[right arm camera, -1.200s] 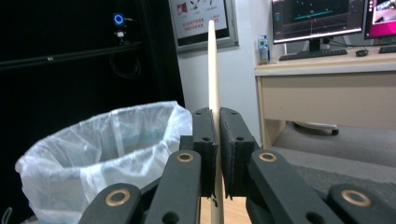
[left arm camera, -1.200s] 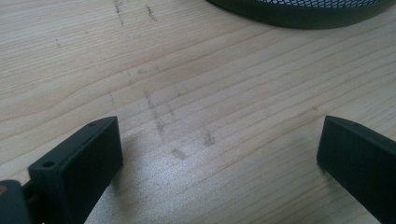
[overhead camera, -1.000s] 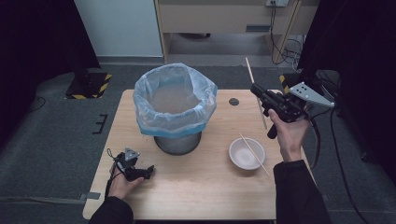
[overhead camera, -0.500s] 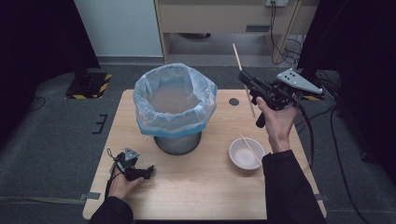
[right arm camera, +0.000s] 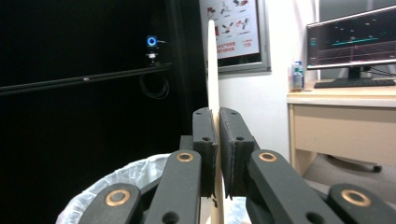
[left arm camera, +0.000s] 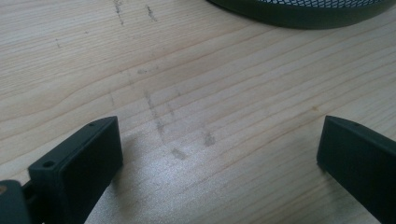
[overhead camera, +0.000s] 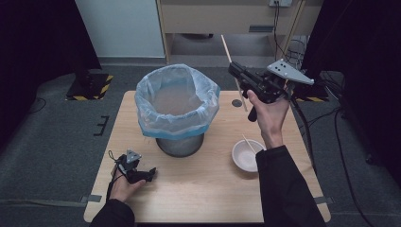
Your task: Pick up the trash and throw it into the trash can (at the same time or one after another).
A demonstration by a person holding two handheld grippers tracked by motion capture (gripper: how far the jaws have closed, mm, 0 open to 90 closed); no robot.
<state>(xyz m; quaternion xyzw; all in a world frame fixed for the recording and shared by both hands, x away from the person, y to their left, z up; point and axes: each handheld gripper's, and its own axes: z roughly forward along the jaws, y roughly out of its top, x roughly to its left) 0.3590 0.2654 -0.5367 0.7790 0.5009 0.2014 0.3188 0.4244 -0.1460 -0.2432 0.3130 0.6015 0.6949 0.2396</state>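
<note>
A thin wooden chopstick [overhead camera: 227, 48] is clamped upright in my right gripper [overhead camera: 235, 71], which a hand holds in the air just right of the bin's rim. In the right gripper view the black jaws stand shut on the chopstick [right arm camera: 212, 65], right gripper [right arm camera: 218, 114], with the bag's rim [right arm camera: 112, 184] below. The metal mesh bin [overhead camera: 178, 144] lined with a pale blue bag [overhead camera: 177, 101] stands mid-table. A white bowl [overhead camera: 242, 158] at the right holds another chopstick [overhead camera: 248, 143]. My left gripper [overhead camera: 150, 173] rests on the table's front left, open; left gripper [left arm camera: 219, 140] has bare wood between its jaws.
A small dark round spot [overhead camera: 236, 102] lies on the wooden table [overhead camera: 198, 194] behind the bowl. The bin's dark base [left arm camera: 299, 11] is just beyond the left gripper. Cables [overhead camera: 307, 127] hang off the table's right side. A desk with a monitor [right arm camera: 350, 39] stands farther off.
My right gripper has carried the chopstick left and upward, from the table's right edge to beside the bin's rim. The left gripper has stayed put.
</note>
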